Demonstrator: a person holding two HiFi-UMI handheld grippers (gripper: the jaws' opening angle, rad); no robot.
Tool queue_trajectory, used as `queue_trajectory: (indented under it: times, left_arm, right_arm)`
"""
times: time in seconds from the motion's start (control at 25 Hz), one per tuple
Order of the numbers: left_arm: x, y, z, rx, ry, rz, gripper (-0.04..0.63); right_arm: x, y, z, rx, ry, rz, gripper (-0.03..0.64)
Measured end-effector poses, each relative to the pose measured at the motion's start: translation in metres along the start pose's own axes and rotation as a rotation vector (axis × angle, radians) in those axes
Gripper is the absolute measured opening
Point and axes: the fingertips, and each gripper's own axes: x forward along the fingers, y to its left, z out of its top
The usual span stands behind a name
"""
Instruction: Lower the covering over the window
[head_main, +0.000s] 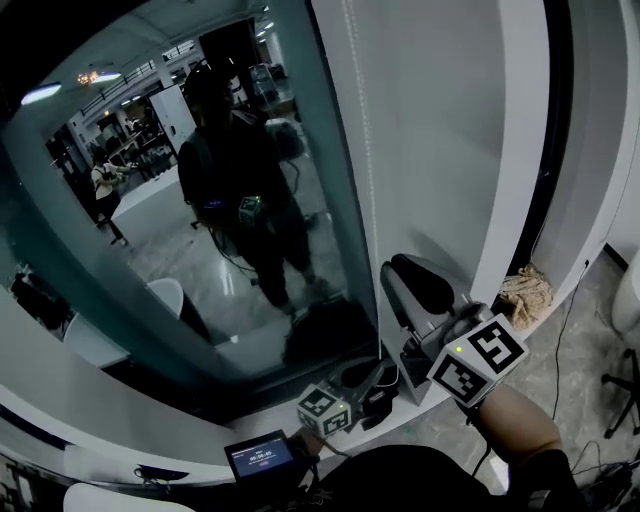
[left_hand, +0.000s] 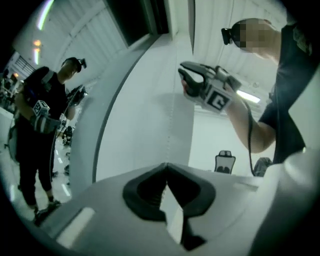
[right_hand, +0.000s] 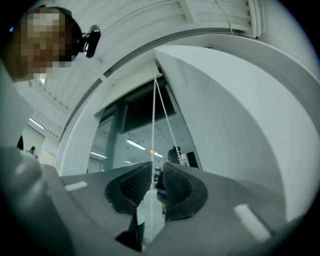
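Note:
A thin bead cord (head_main: 360, 150) hangs down the white frame at the right edge of the window glass (head_main: 200, 230). My left gripper (head_main: 352, 392) is low, by the sill, and its jaws meet at the tips (left_hand: 166, 166), shut on the bead cord (left_hand: 172, 115), which runs straight up from them. My right gripper (head_main: 405, 285) is higher, just right of the cord. It is open a narrow gap (right_hand: 153, 180), and one cord strand (right_hand: 153, 125) passes through untouched while the beaded strand (right_hand: 167, 125) rises beside it to the frame's top corner. I cannot make out the covering itself.
The glass reflects a person holding the grippers. A crumpled rag (head_main: 525, 295) lies on the sill at the right. A small screen (head_main: 262, 455) sits near my body. A white panel (head_main: 430, 130) stands right of the cord. An office chair (left_hand: 224, 162) is behind.

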Motion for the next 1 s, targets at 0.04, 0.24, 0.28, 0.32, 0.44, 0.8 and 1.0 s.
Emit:
queue_trajectory:
  times: [0.04, 0.24, 0.28, 0.32, 0.44, 0.8, 1.0]
  left_arm:
    - [-0.006, -0.007, -0.014, -0.013, 0.020, 0.001, 0.009]
    - [-0.027, -0.014, -0.051, -0.045, 0.071, 0.018, 0.008]
    - [-0.029, -0.012, -0.052, -0.051, 0.066, 0.023, 0.008]
    - [-0.029, -0.010, -0.052, -0.053, 0.063, 0.026, 0.008]
    - [-0.034, -0.010, -0.059, -0.061, 0.081, 0.019, 0.008]
    - [-0.022, -0.022, -0.056, -0.085, 0.088, -0.004, 0.008]
    - [-0.018, -0.023, -0.060, -0.087, 0.075, 0.017, 0.006]
  right_arm:
    - [0.008, 0.008, 0.016, 0.027, -0.020, 0.035, 0.071]
    - [0.047, 0.046, 0.101, 0.051, -0.127, 0.195, 0.097]
    - [0.051, 0.051, 0.115, 0.029, -0.147, 0.215, 0.097]
    - [0.053, 0.055, 0.127, 0.003, -0.165, 0.228, 0.091]
    - [0.058, 0.062, 0.142, -0.090, -0.158, 0.229, 0.008]
    - [0.056, 0.042, 0.143, -0.133, -0.161, 0.133, 0.063]
    - [0.041, 0.053, 0.146, -0.185, -0.180, 0.177, 0.049]
